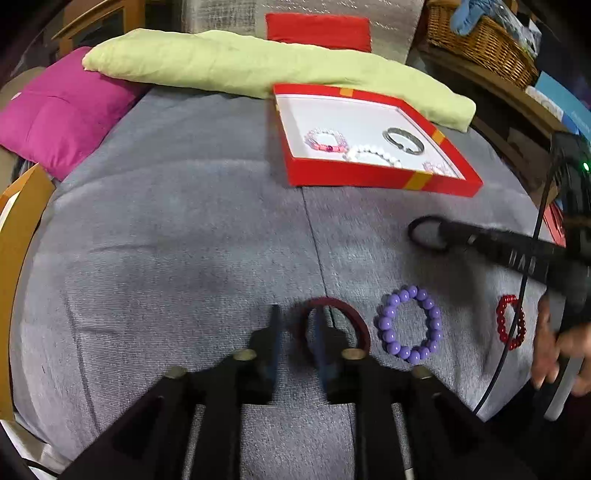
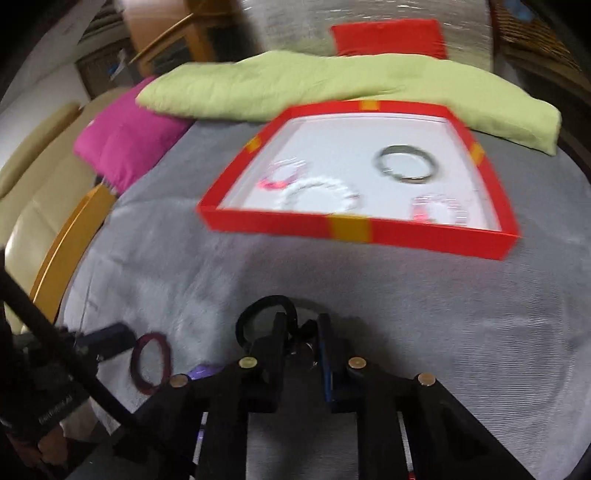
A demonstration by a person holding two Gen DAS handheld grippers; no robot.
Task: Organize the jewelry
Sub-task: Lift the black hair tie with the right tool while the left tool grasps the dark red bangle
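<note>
A red box (image 1: 373, 176) with a white floor lies on the grey cloth and holds several bracelets; it also shows in the right wrist view (image 2: 351, 229). My left gripper (image 1: 295, 325) is open, its right finger inside a dark red bangle (image 1: 356, 319) lying on the cloth. A purple bead bracelet (image 1: 408, 323) and a red bead bracelet (image 1: 511, 321) lie to its right. My right gripper (image 2: 301, 330) is shut on a black bangle (image 2: 258, 310), held above the cloth short of the box. The black bangle also shows in the left wrist view (image 1: 424, 234).
A green cushion (image 1: 258, 66), a pink cushion (image 1: 59, 110) and a red cushion (image 1: 317, 31) lie behind the box. A wicker basket (image 1: 480, 40) stands at the back right. A wooden chair edge (image 1: 18, 229) is at the left.
</note>
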